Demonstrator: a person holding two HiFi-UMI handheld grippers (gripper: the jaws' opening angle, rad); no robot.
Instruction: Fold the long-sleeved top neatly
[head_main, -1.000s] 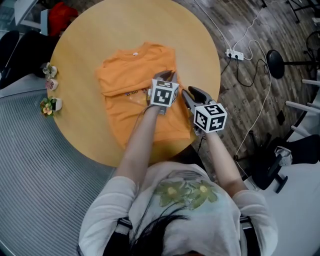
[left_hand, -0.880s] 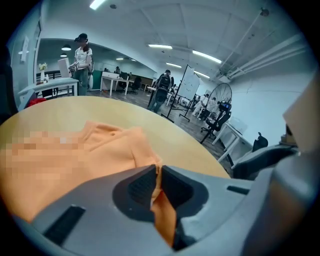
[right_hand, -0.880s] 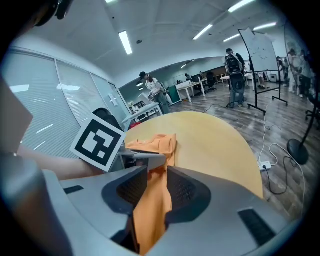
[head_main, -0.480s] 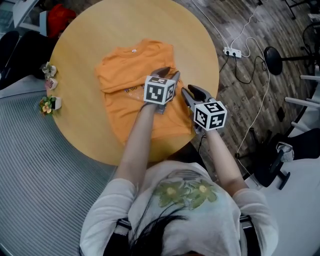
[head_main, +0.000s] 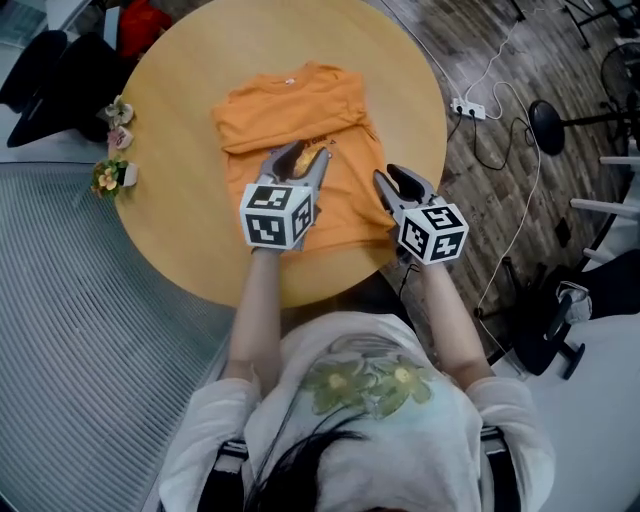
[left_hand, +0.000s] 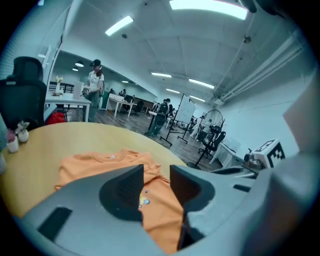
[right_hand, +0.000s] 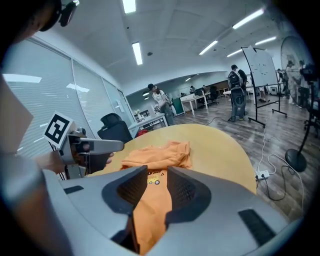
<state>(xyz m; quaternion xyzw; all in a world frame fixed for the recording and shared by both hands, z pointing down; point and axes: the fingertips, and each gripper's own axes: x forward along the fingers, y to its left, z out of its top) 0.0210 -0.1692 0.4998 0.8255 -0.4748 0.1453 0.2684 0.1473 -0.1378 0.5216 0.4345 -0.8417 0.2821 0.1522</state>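
Observation:
An orange long-sleeved top (head_main: 300, 110) lies partly folded on the round wooden table (head_main: 190, 210), collar at the far side, a small print near its middle. My left gripper (head_main: 300, 158) hovers over the top's near part; its jaws have just been opening and nothing is between them. In the left gripper view the top (left_hand: 100, 162) shows beyond the left gripper (left_hand: 156, 172). My right gripper (head_main: 398, 180) is at the top's right edge, open. The right gripper view shows orange cloth (right_hand: 160, 155) through the gap of the right gripper (right_hand: 157, 175), not pinched.
Small flower ornaments (head_main: 110, 175) stand at the table's left edge. A black chair (head_main: 60, 70) and a red item (head_main: 145, 20) are behind the table. A power strip (head_main: 468, 108) and cables lie on the wooden floor at right. People stand far off in the room (left_hand: 95, 82).
My left gripper has let go of the cloth, opened, and pulled back off the top toward the near left. The right gripper has shifted slightly, still open.

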